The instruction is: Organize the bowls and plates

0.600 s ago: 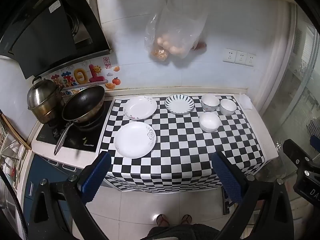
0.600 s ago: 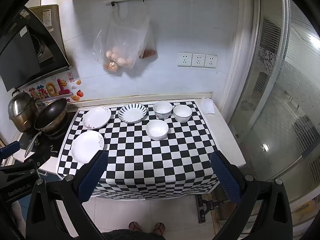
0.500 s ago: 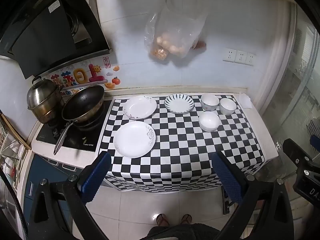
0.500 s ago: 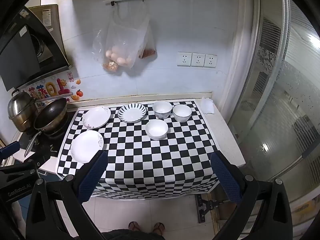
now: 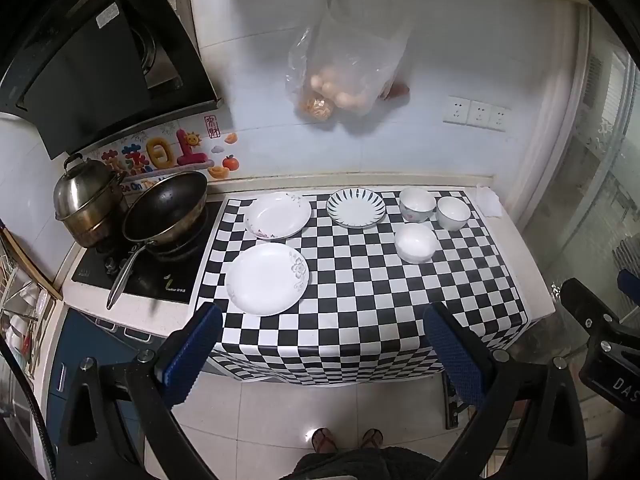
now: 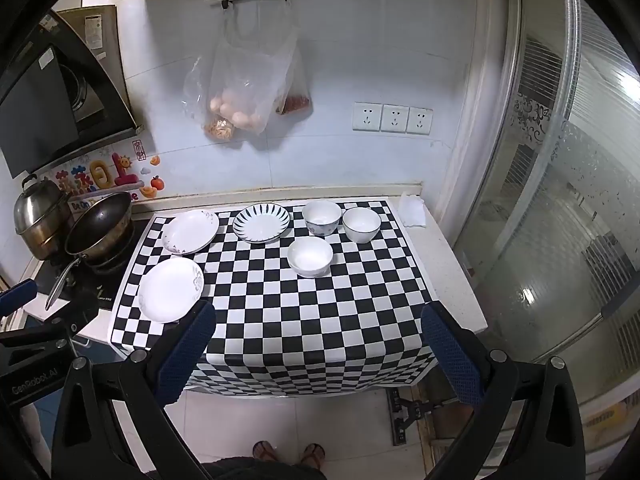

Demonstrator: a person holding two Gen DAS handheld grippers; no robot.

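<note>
On the checkered counter cloth (image 5: 360, 288) lie a near white plate (image 5: 267, 279), a far white plate (image 5: 277, 215) and a blue-striped plate (image 5: 356, 207). To their right stand three white bowls: a near bowl (image 5: 416, 243), a patterned bowl (image 5: 417, 205) and a rimmed bowl (image 5: 453, 213). The same near plate (image 6: 171, 290), striped plate (image 6: 261, 223) and near bowl (image 6: 310, 257) show in the right wrist view. My left gripper (image 5: 320, 344) and right gripper (image 6: 318, 342) both hang open and empty in front of the counter edge, well short of the dishes.
A black wok (image 5: 166, 208) and a steel pot (image 5: 86, 200) sit on the cooktop (image 5: 140, 276) at the left. A plastic bag of eggs (image 5: 344, 80) hangs on the wall. A glass sliding door (image 6: 560, 200) stands at the right. A person's feet (image 5: 346, 438) stand on the tile floor.
</note>
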